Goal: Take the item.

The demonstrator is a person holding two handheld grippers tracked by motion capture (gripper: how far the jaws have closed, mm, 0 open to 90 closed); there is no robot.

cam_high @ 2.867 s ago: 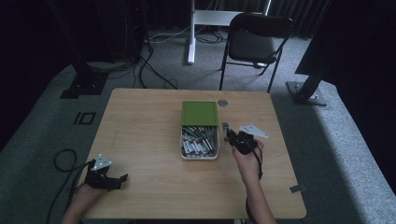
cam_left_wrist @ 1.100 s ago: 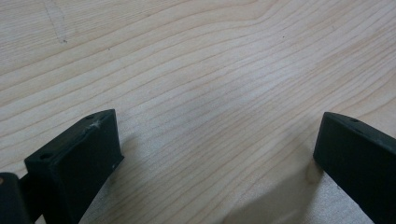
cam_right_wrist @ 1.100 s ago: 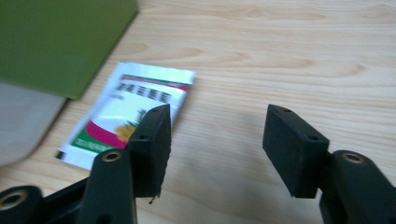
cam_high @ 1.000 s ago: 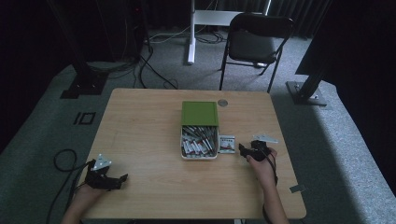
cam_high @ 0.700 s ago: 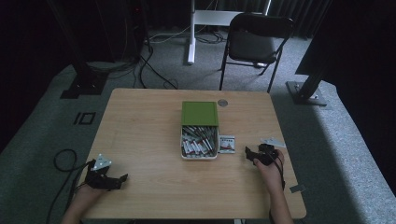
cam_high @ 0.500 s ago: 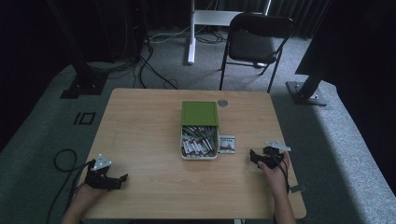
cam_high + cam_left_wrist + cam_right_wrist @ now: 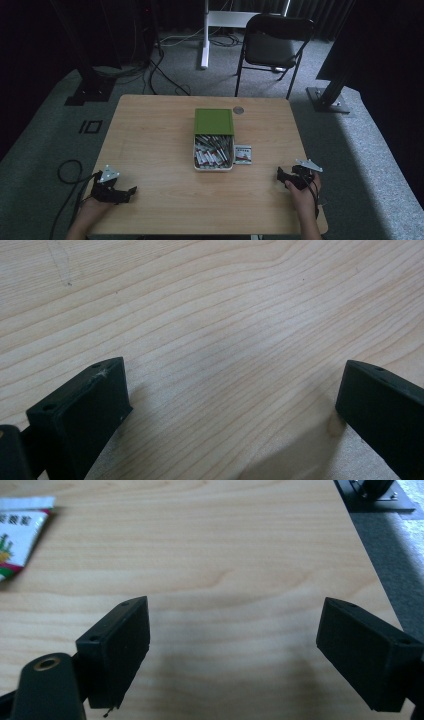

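A small sachet (image 7: 243, 154) lies flat on the table (image 7: 160, 135), touching the right side of an open box (image 7: 213, 150) of similar sachets near the table's middle. The right tongs (image 7: 289, 176) rest near the right edge, toward the near right corner, jaws just opened wide, nothing between them. The left tongs (image 7: 121, 192) sit at the near left corner, also wide and empty. The placing step looks finished; the next move likely calls for reaching back to the box. The right gripper view adds the sachet's red and green print (image 7: 17, 532).

Wooden table (image 7: 150, 130) bears a box (image 7: 213, 152) (green-lidded), packet (image 7: 243, 154) beside.
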